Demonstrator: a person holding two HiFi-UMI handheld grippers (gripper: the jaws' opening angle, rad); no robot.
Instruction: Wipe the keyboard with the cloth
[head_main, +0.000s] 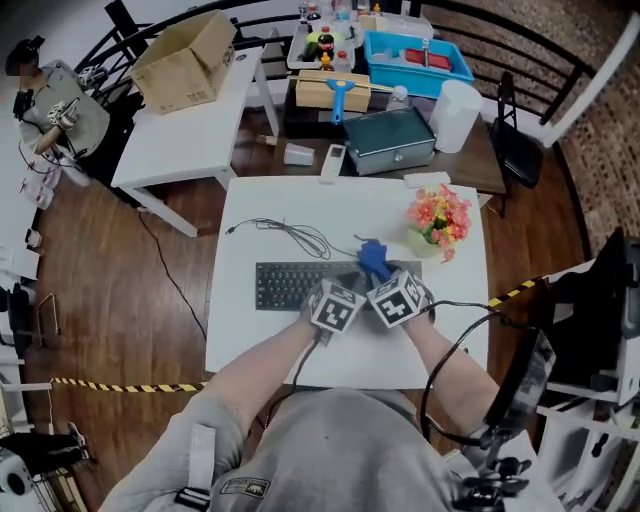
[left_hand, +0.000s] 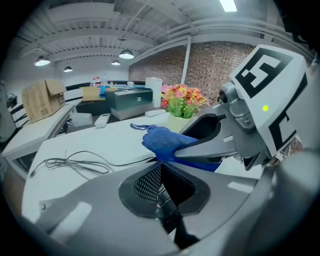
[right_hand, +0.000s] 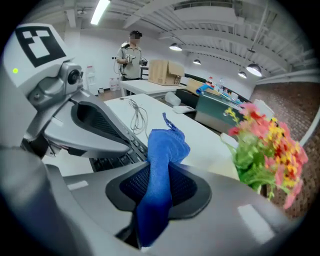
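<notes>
Cloth: the blue terry cloth (right_hand: 168, 146) is gripped in the jaws of the right gripper (right_hand: 158, 186). A bunched end is seen standing out past the tips toward 12 o'clock, and a tail is seen hanging back between the pads toward 6 o'clock.

Right jaws: they are clenched on the cloth.

Left jaws: the pads of the left gripper (left_hand: 160, 183) are pressed together, and nothing is held between them.

Keyboard: the black flat keyboard (head_main: 290, 285) is laid across the middle of the white counter (head_main: 250, 335). Its right end is covered by both grippers in the head view.

Cloth over keyboard: in the head view the bunched end is seen at the keyboard's right end, at 12 o'clock of the right gripper's marker cube. Whether the keys are touched cannot be told.

Grippers: they are held side by side and close together, the left at 9 o'clock of the right.

Cable: a thin grey cable (head_main: 292, 235) is looped on the counter at 12 o'clock of the keyboard.

Flowers: pink and yellow flowers in a pale pot (head_main: 438, 218) are set at 2 o'clock of the cloth, near the counter's right edge.

Beyond: a grey metal box (head_main: 390, 140) is seen at 12 o'clock, and a brown cardboard box (head_main: 185, 62) at 10 o'clock on a second white table.
</notes>
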